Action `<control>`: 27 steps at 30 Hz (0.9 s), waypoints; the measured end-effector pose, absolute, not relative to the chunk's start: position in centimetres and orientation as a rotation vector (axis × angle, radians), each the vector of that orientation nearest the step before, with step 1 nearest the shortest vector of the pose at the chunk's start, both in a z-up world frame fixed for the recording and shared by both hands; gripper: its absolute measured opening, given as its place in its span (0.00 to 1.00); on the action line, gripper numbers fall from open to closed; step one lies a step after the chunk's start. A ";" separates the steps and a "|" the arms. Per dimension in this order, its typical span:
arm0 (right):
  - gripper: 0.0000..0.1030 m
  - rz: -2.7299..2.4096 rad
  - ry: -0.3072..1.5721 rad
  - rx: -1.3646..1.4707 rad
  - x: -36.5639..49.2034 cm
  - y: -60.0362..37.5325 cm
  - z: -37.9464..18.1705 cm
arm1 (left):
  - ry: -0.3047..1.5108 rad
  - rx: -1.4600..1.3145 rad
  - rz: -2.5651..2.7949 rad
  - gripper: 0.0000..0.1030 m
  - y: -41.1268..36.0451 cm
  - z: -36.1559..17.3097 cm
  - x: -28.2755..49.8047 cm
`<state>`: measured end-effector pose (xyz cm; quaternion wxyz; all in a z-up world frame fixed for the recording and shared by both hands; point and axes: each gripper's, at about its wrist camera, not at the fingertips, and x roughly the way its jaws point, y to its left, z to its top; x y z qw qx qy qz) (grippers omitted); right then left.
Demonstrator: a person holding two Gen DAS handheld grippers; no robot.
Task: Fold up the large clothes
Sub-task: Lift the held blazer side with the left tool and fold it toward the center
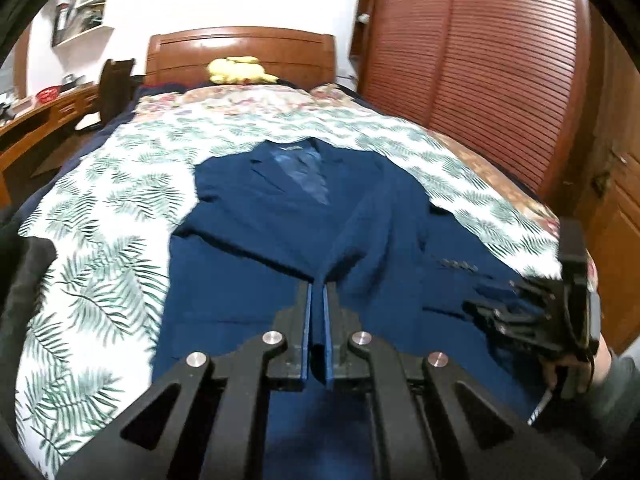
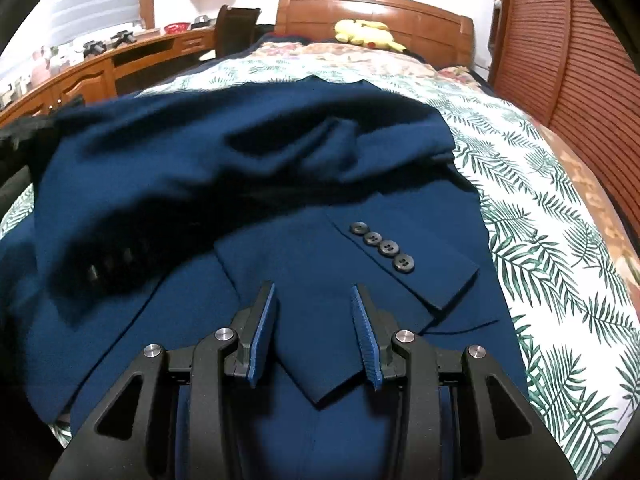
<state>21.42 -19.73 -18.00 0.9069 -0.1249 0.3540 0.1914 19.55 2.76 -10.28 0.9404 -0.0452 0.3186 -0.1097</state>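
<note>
A navy blue suit jacket (image 1: 280, 240) lies front up on the bed, collar toward the headboard. My left gripper (image 1: 319, 286) is nearly shut, its blue pads a narrow gap apart, and jacket fabric sits between them at the lower front. The right gripper shows in the left wrist view (image 1: 500, 312) at the jacket's right edge. In the right wrist view the jacket (image 2: 240, 152) has its sleeves folded across the body, and one cuff with several dark buttons (image 2: 382, 245) lies just ahead. My right gripper (image 2: 314, 300) is open, its jaws straddling a jacket corner.
The bed has a white leaf-print sheet (image 1: 100, 264) and a wooden headboard (image 1: 240, 52) with a yellow plush toy (image 1: 236, 69). A wooden desk with a chair (image 2: 120, 64) stands left. A brown slatted wardrobe (image 1: 500, 60) stands right.
</note>
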 end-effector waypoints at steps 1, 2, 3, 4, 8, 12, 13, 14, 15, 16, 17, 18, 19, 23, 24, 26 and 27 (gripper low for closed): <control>0.37 0.394 0.731 -0.261 21.5 -19.6 -18.0 | 0.647 -0.093 -0.208 0.03 3.1 -10.2 19.8; 0.37 0.392 0.731 -0.265 21.5 -19.5 -18.1 | 0.645 -0.092 -0.182 0.03 3.5 -10.2 20.1; 0.37 0.391 0.731 -0.268 21.6 -19.4 -18.1 | 0.646 -0.092 -0.157 0.03 4.0 -10.4 20.5; 0.37 0.392 0.730 -0.268 21.6 -19.4 -18.1 | 0.652 -0.094 -0.142 0.03 4.3 -10.5 20.8; 0.37 0.392 0.732 -0.267 21.7 -19.2 -18.2 | 0.705 -0.103 -0.117 0.07 4.9 -11.5 21.6; 0.37 0.393 0.733 -0.258 21.7 -19.3 -18.2 | 0.714 -0.066 -0.132 0.12 4.4 -12.0 20.8; 0.37 0.393 0.731 -0.260 21.7 -19.3 -18.2 | 0.722 -0.066 -0.148 0.13 4.2 -12.2 20.6; 0.37 0.393 0.732 -0.261 21.7 -19.3 -18.2 | 0.727 -0.066 -0.162 0.15 4.0 -12.3 20.5; 0.37 0.392 0.732 -0.263 21.7 -19.3 -18.2 | 0.734 -0.064 -0.179 0.18 3.7 -12.5 20.3; 0.37 0.392 0.731 -0.263 21.7 -19.3 -18.2 | 0.743 -0.058 -0.194 0.19 3.2 -12.6 20.1; 0.37 0.391 0.731 -0.265 21.7 -19.3 -18.2 | 0.752 -0.047 -0.213 0.21 2.8 -12.9 19.8; 0.37 0.391 0.730 -0.265 21.8 -19.3 -18.1 | 0.762 -0.034 -0.227 0.23 2.2 -13.2 19.5; 0.37 0.392 0.731 -0.263 21.8 -19.3 -18.1 | 0.771 -0.025 -0.237 0.23 1.8 -13.4 19.4; 0.37 0.394 0.728 -0.265 21.8 -19.1 -18.1 | 0.821 0.016 -0.276 0.25 -0.1 -14.8 19.0; 0.37 0.396 0.726 -0.265 21.7 -18.9 -18.0 | 0.837 0.026 -0.284 0.25 -0.6 -15.3 19.0; 0.37 0.400 0.723 -0.267 21.7 -18.5 -17.9 | 0.865 0.039 -0.290 0.26 -1.2 -15.9 19.1; 0.37 0.401 0.722 -0.268 21.6 -18.3 -17.8 | 0.874 0.045 -0.294 0.26 -1.5 -16.2 19.1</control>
